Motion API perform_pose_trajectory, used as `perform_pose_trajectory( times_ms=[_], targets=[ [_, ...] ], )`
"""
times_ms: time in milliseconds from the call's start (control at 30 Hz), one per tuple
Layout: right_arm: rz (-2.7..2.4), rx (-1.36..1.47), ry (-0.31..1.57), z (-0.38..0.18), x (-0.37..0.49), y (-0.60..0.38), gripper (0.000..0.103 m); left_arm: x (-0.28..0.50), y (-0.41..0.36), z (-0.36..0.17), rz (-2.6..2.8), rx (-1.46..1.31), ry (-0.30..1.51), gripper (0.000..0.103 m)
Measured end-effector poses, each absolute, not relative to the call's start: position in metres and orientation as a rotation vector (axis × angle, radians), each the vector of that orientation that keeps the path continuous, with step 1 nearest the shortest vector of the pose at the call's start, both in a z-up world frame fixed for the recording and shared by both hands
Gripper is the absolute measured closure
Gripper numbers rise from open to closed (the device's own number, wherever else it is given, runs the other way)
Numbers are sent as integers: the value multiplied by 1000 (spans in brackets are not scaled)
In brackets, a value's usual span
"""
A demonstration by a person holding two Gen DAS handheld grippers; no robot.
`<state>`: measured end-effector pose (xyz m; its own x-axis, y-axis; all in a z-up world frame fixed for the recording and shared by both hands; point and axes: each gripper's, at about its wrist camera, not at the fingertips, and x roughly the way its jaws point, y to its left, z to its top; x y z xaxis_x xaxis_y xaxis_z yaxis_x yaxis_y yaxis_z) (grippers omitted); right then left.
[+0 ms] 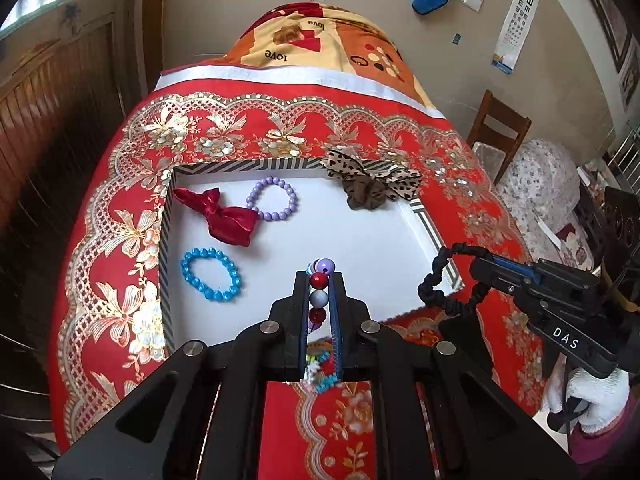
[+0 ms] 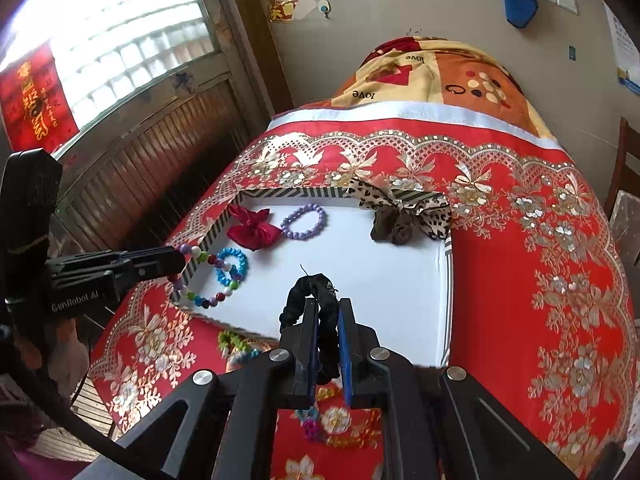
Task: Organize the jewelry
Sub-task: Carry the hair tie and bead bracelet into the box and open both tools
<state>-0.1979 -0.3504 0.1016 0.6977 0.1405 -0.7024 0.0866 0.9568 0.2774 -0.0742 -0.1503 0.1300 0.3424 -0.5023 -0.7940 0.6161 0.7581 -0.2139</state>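
Clamped in the left gripper (image 1: 320, 280): a string of glossy round beads in red, white and purple (image 1: 319, 292), hanging over the near edge of the shallow white tray with striped rim (image 1: 256, 166). Pinched in the right gripper (image 2: 328, 306): a crinkled black fabric hair band (image 2: 310, 286), above the tray's near edge. Risks: smooth beads sliding from the pads; the limp band snagging the rim, falling onto the red floral cloth (image 1: 460, 184).

Daylight from the overexposed window (image 2: 120, 32) lights both sharp views; fisheye bending, dark vignetted corners
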Motion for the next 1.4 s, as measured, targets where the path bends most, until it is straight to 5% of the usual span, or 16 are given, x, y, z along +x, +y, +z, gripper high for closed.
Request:
perform_pose_trajectory(
  times_ms=[1400],
  targets=[
    [63, 293, 1004, 14, 4, -378, 95, 9, -169, 40, -493, 130, 1155, 95]
  ],
)
